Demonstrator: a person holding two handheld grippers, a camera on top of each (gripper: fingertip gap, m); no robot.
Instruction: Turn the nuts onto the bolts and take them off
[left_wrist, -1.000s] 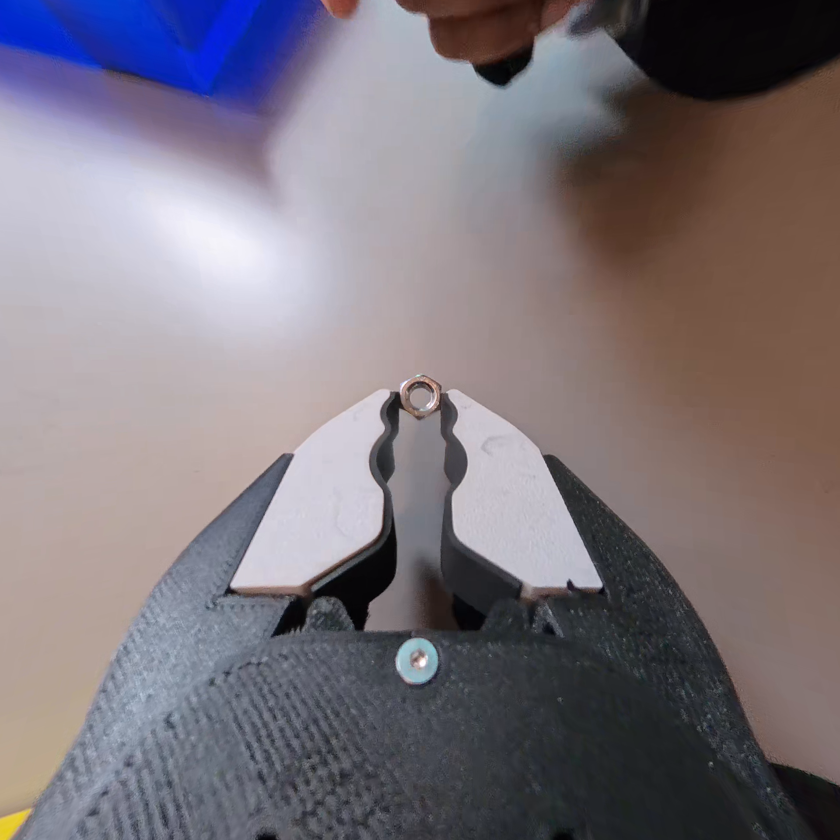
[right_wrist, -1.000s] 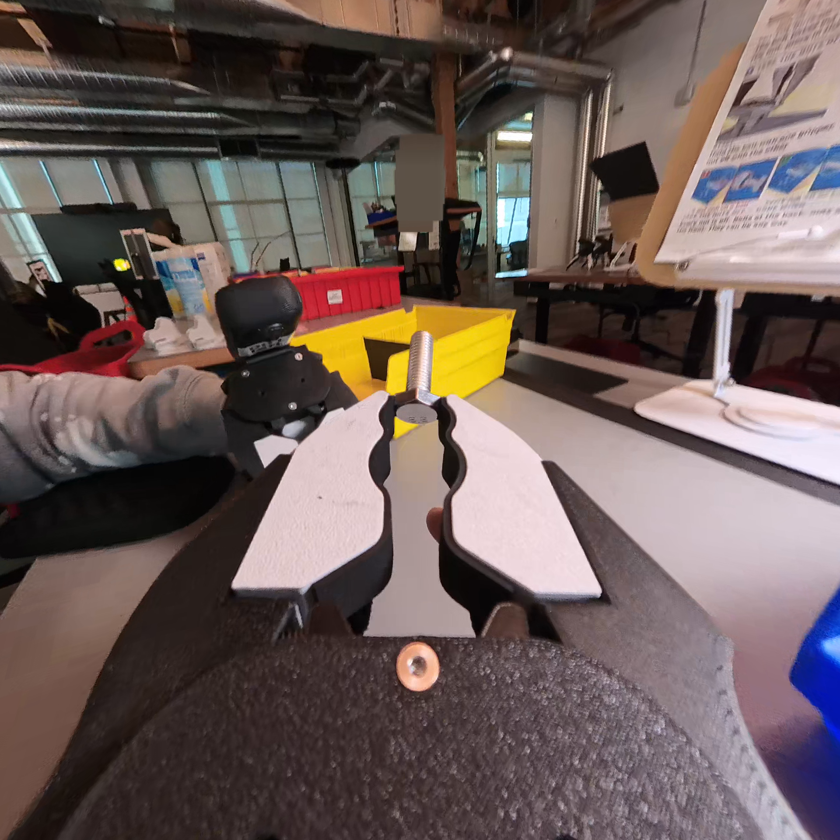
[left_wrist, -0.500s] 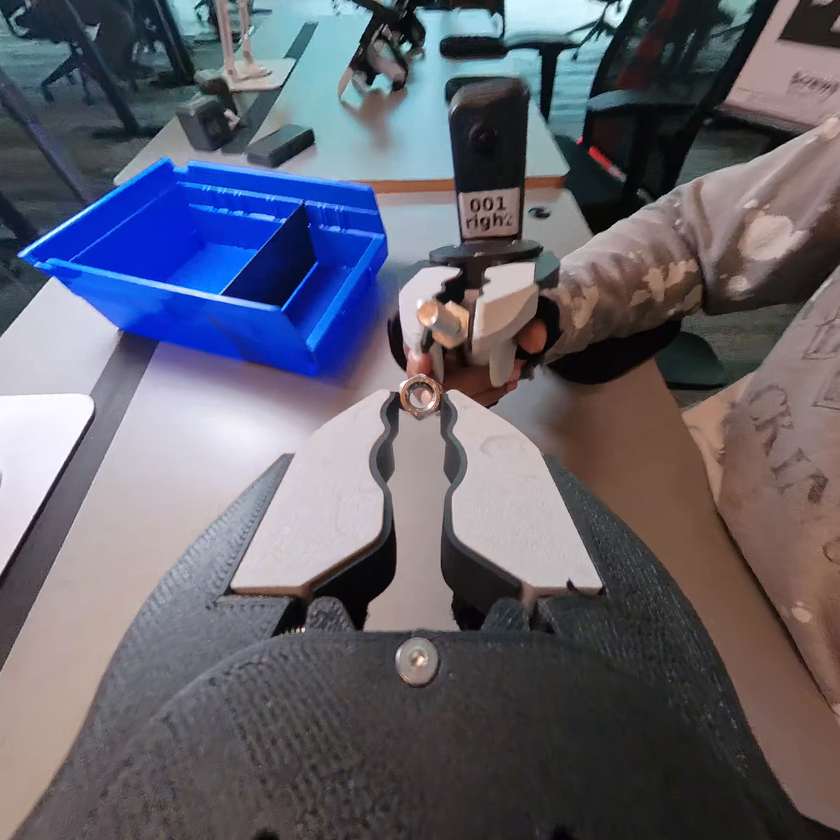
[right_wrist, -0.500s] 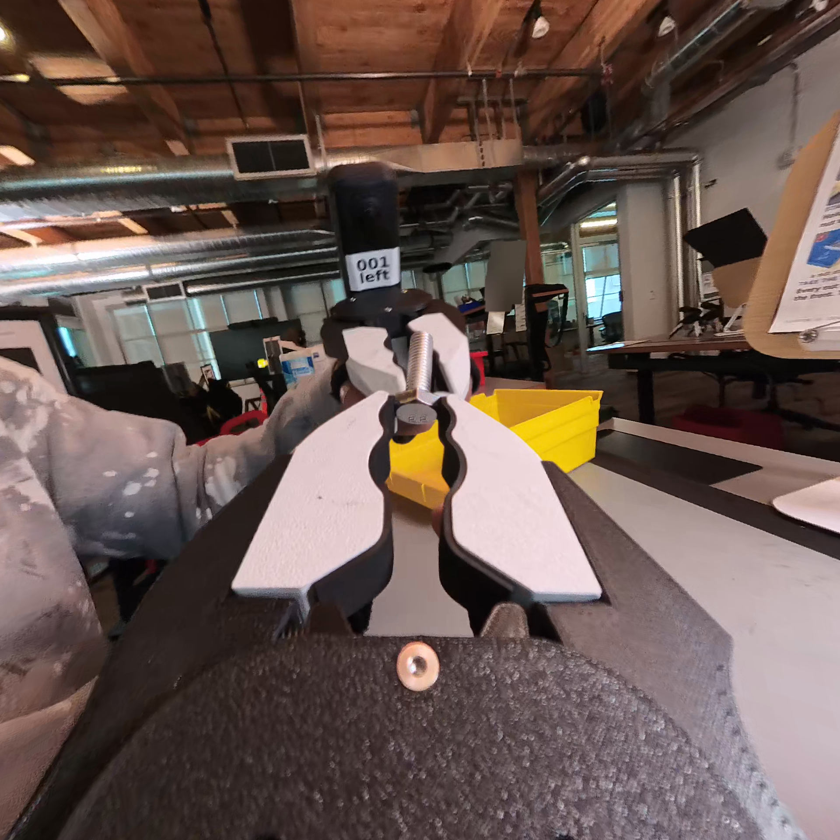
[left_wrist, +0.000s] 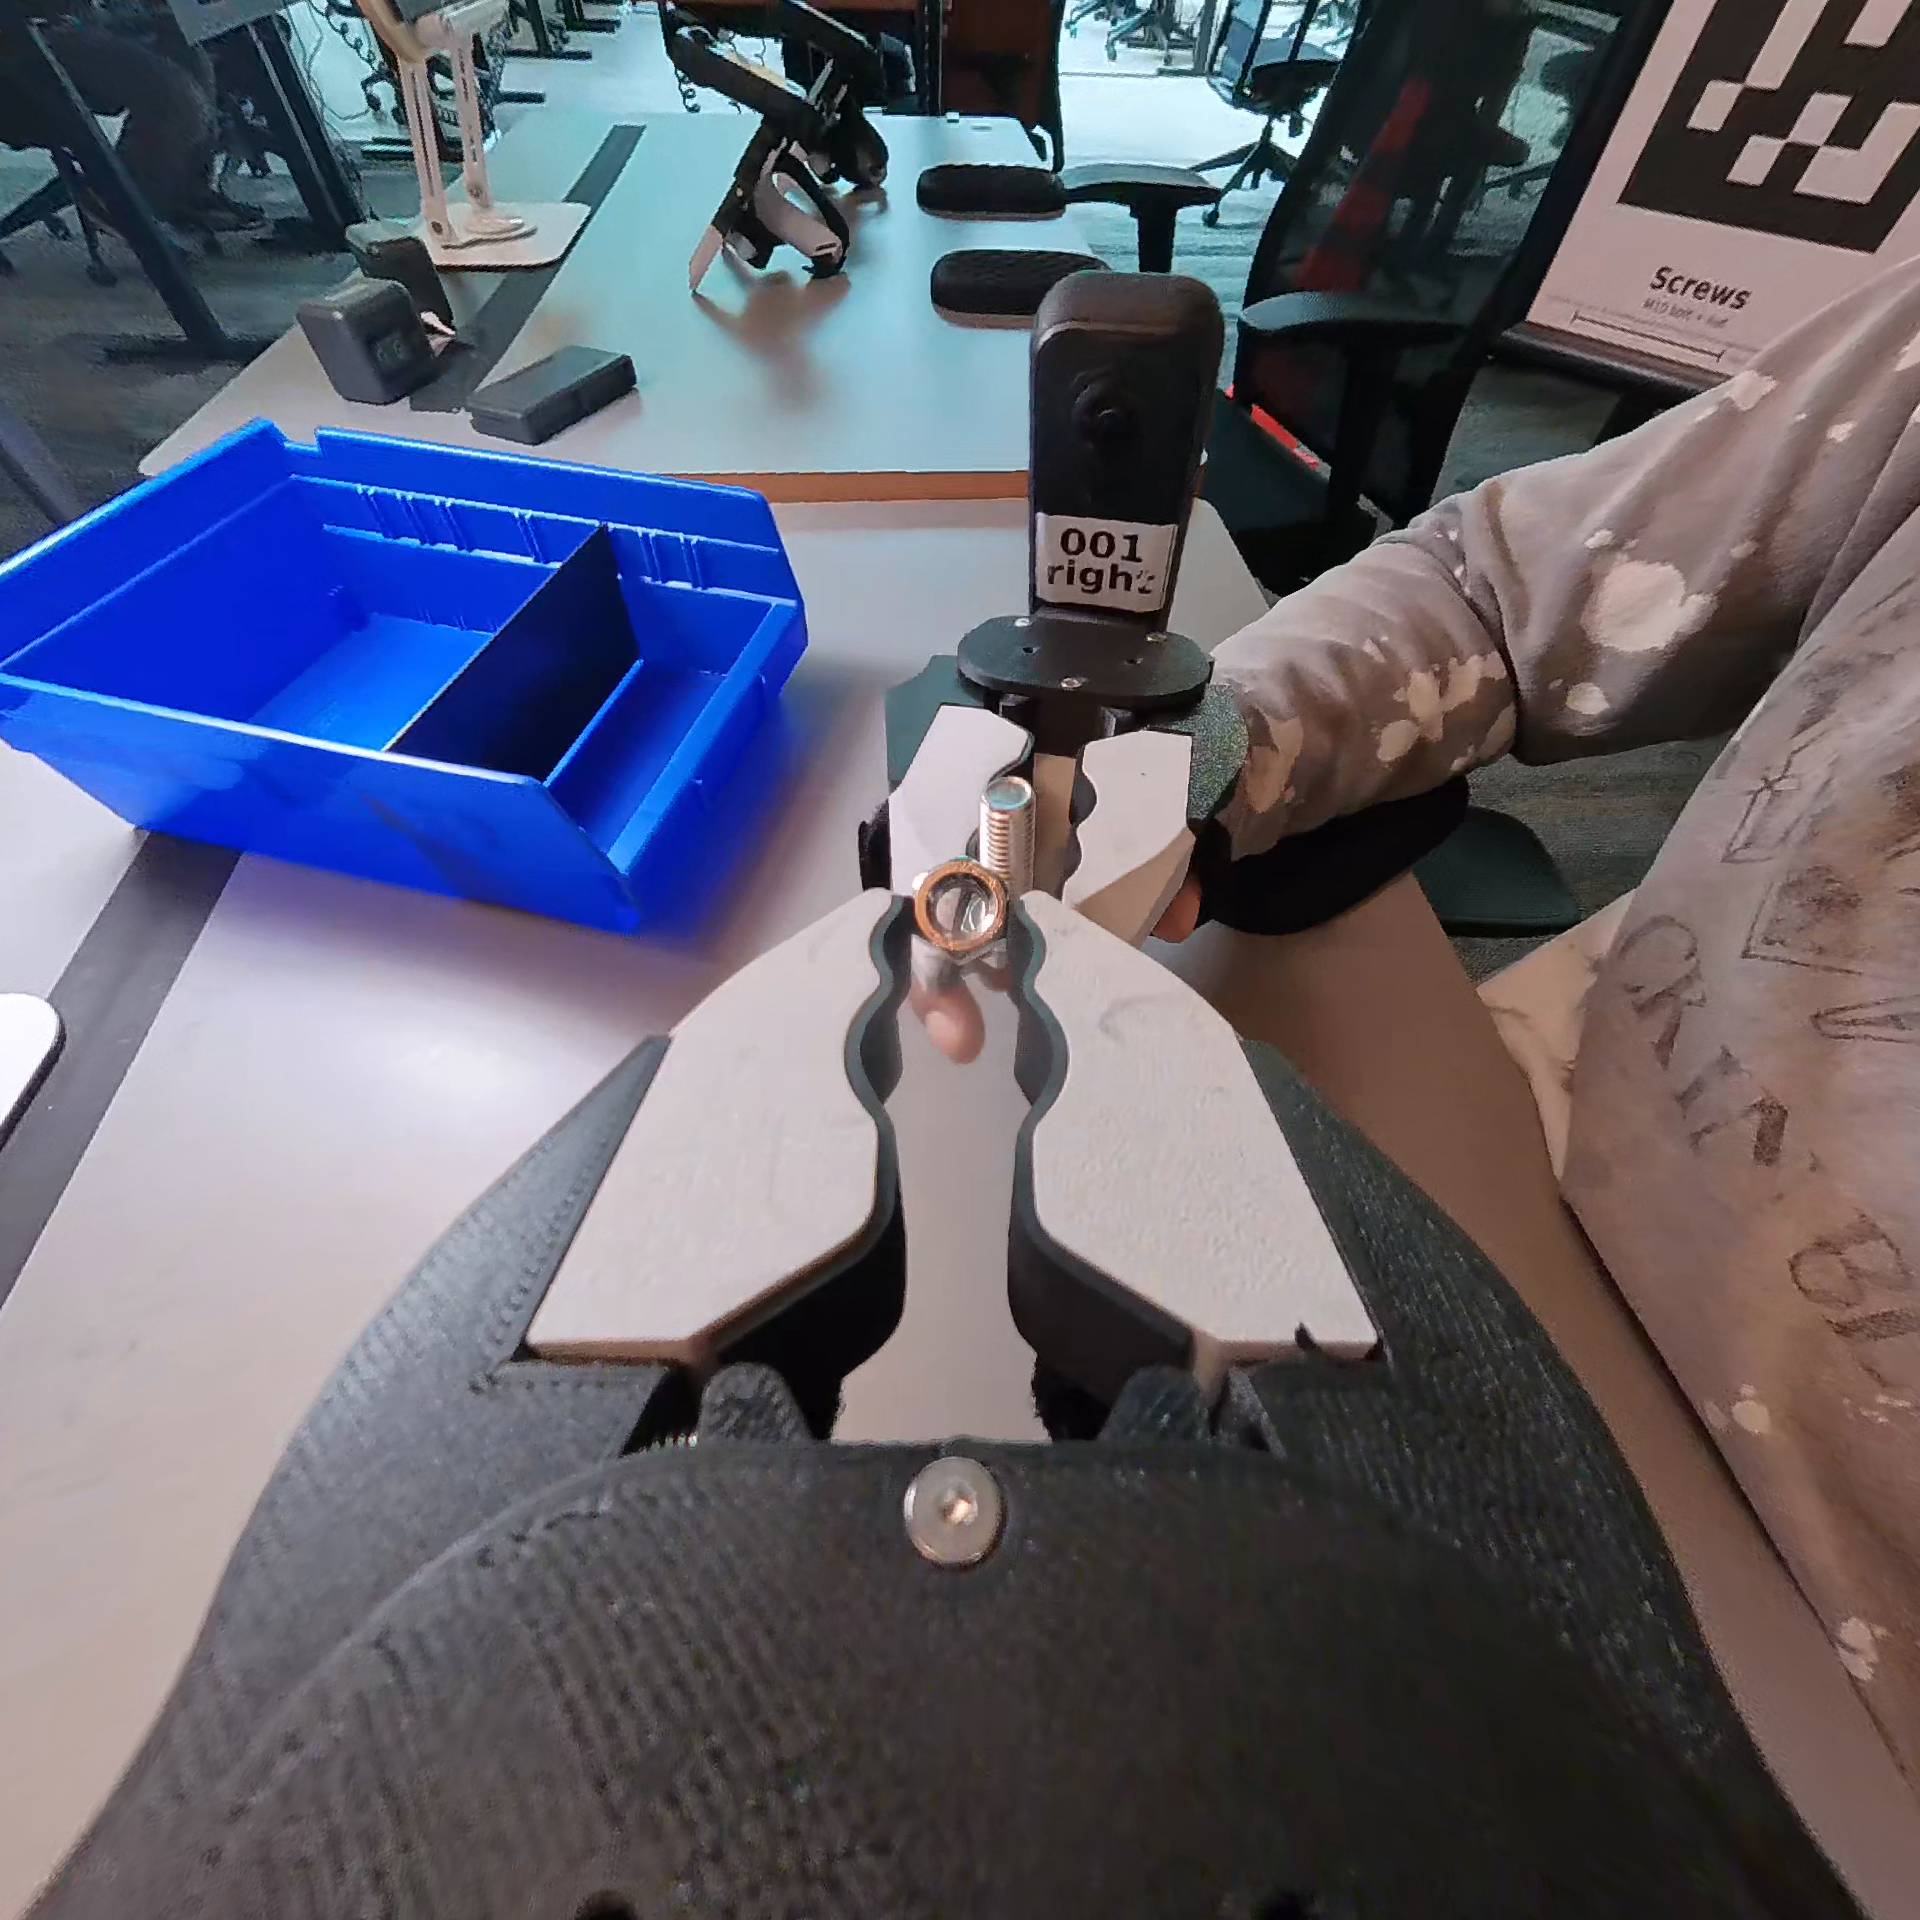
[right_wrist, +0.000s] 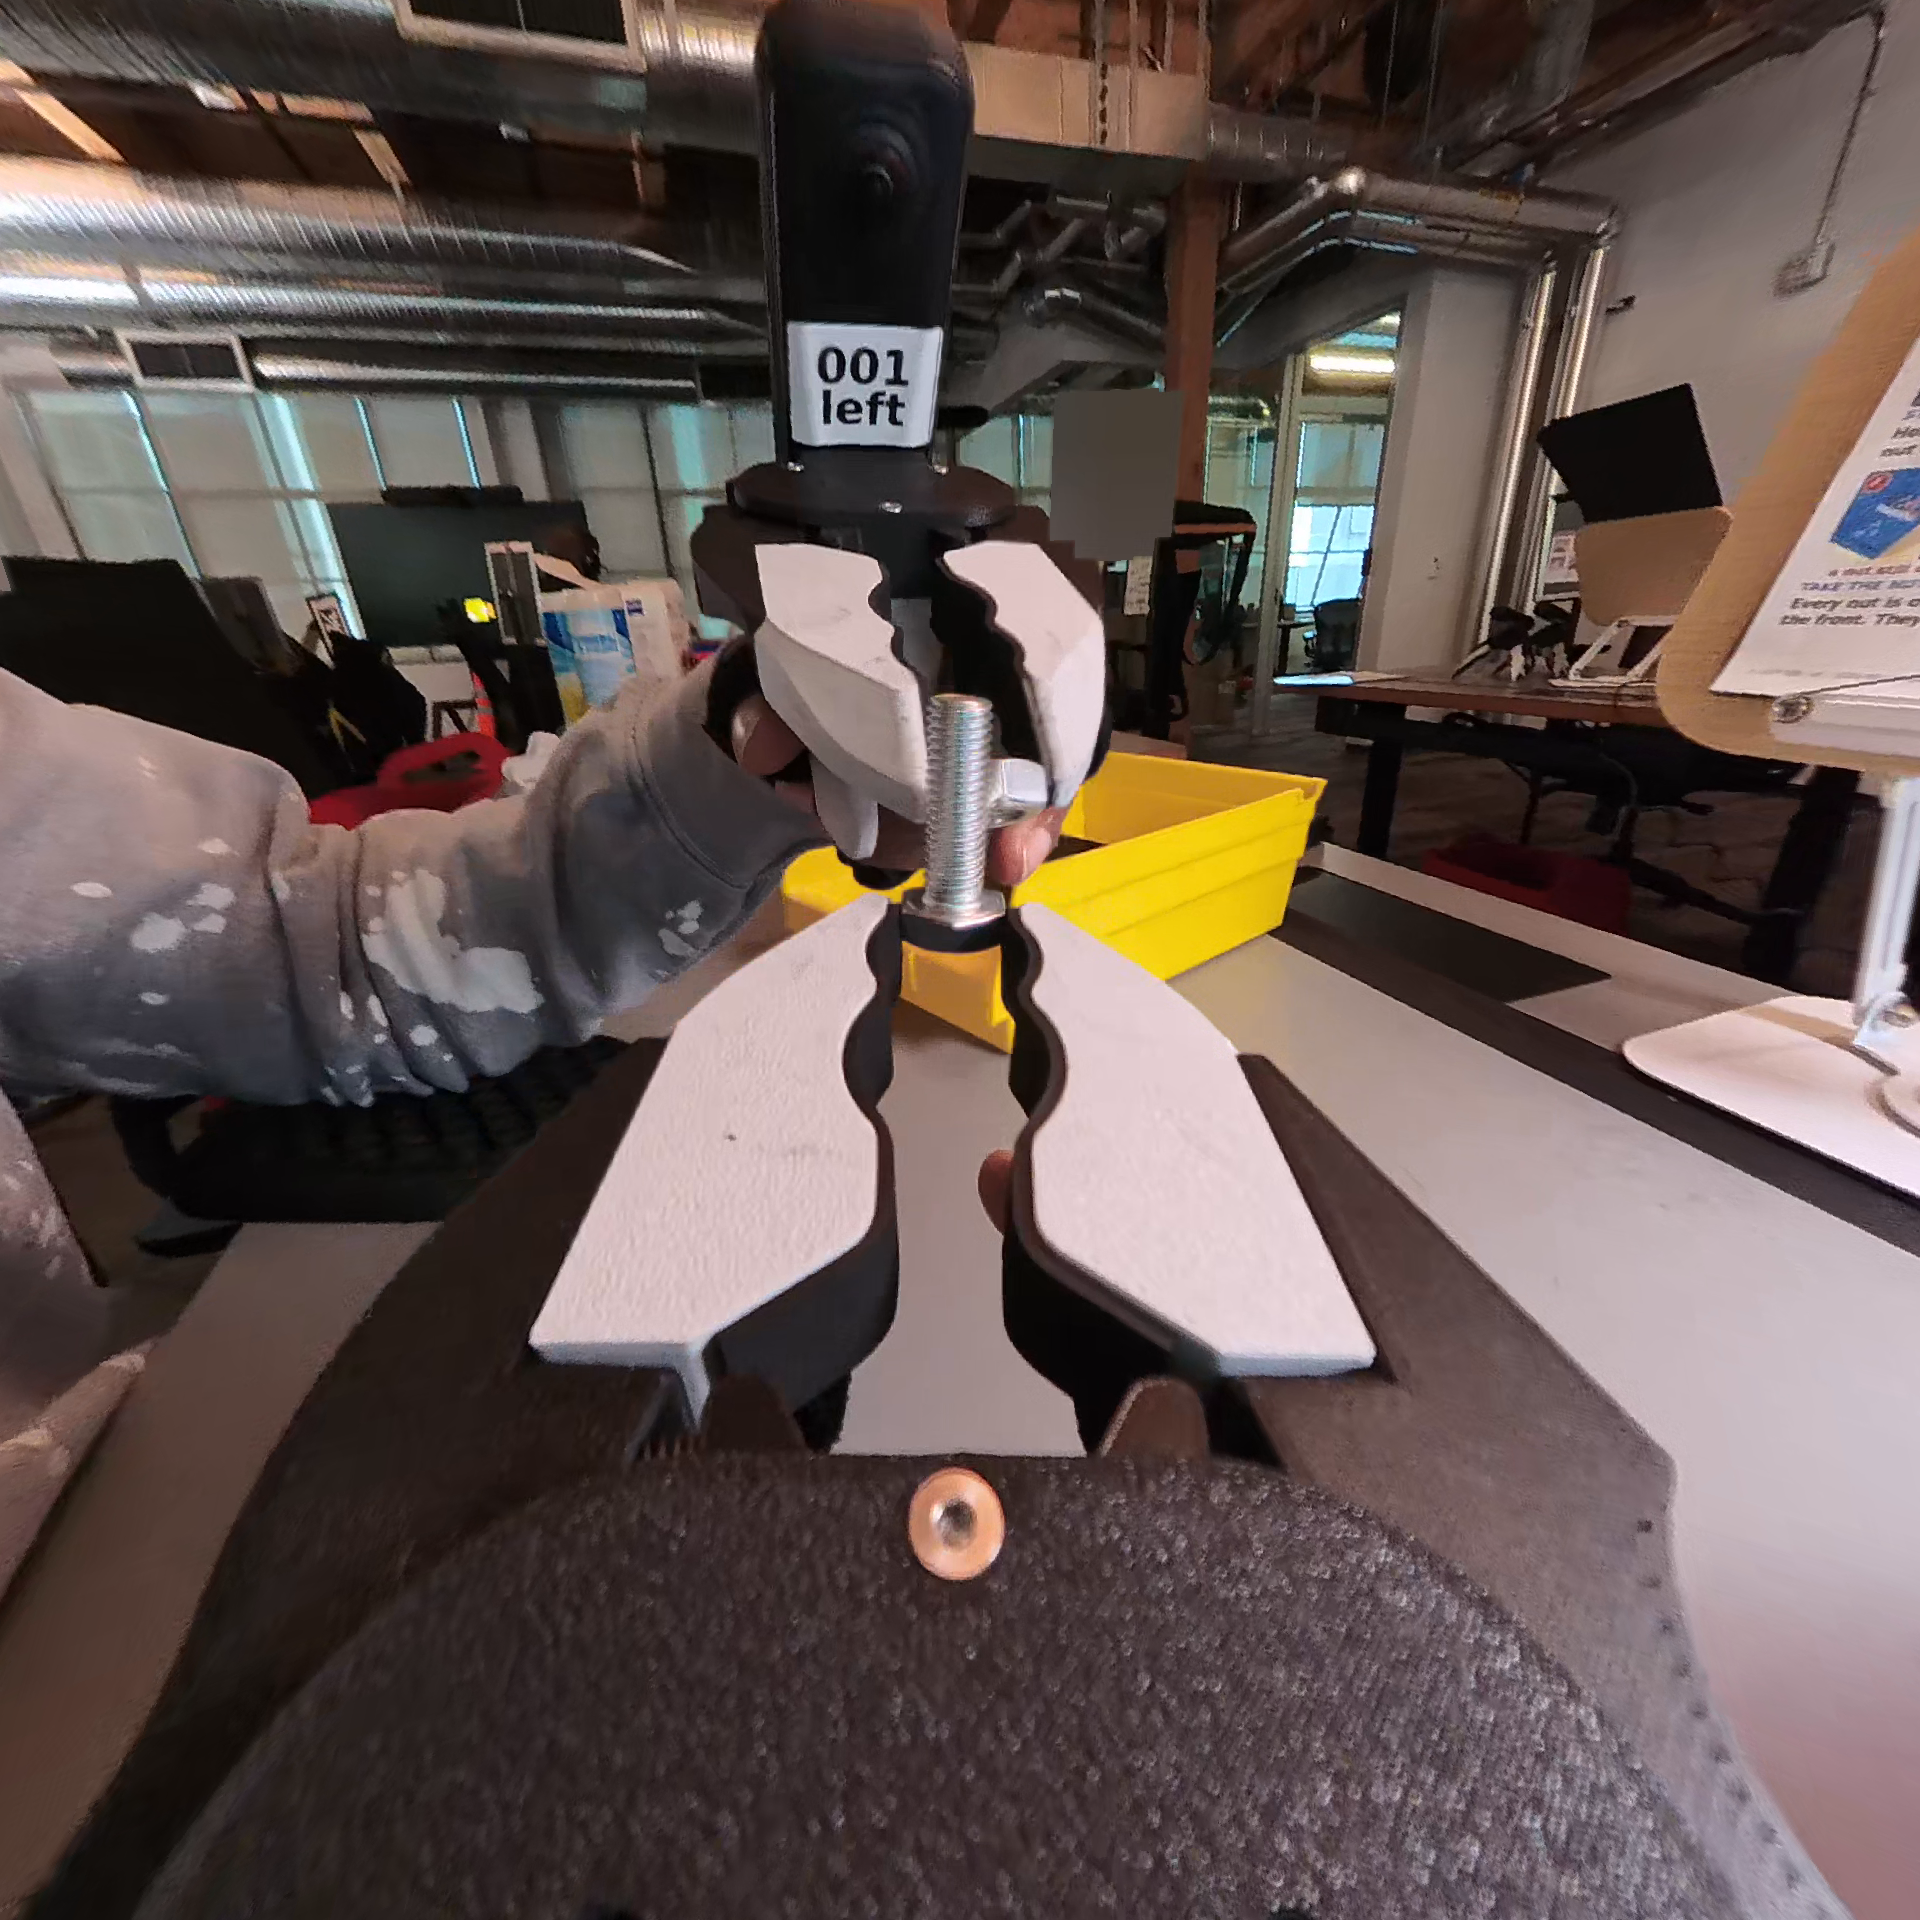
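My left gripper (left_wrist: 958, 910) is shut on a small silver hex nut (left_wrist: 935, 937), held upright so its hole faces forward. My right gripper (right_wrist: 954, 921) is shut on the head of a silver bolt (right_wrist: 958, 800), whose threaded shaft points up and away. The two grippers face each other above the grey table (left_wrist: 312, 1091). In the left wrist view the bolt (left_wrist: 1006, 831) stands just behind and right of the nut, between the right gripper's white fingers (left_wrist: 1127, 800). In the right wrist view the nut (right_wrist: 1018, 787) sits beside the thread, between the left gripper's fingers (right_wrist: 831, 675). I cannot tell whether they touch.
A blue divided bin (left_wrist: 395, 665) stands on the table at the far left. A yellow bin (right_wrist: 1164, 862) stands behind the left gripper. A white stand base (right_wrist: 1787, 1081) and a paper board (right_wrist: 1818, 582) are at the right. Grey sleeves (left_wrist: 1455, 644) hold both grippers. Only a small space, under 4 cm, lies between the two pairs of fingers.
The left gripper tilted up from the table to face the right gripper. The two grippers closed in, so the bolt's tip now stands right by the nut. Both stayed shut.
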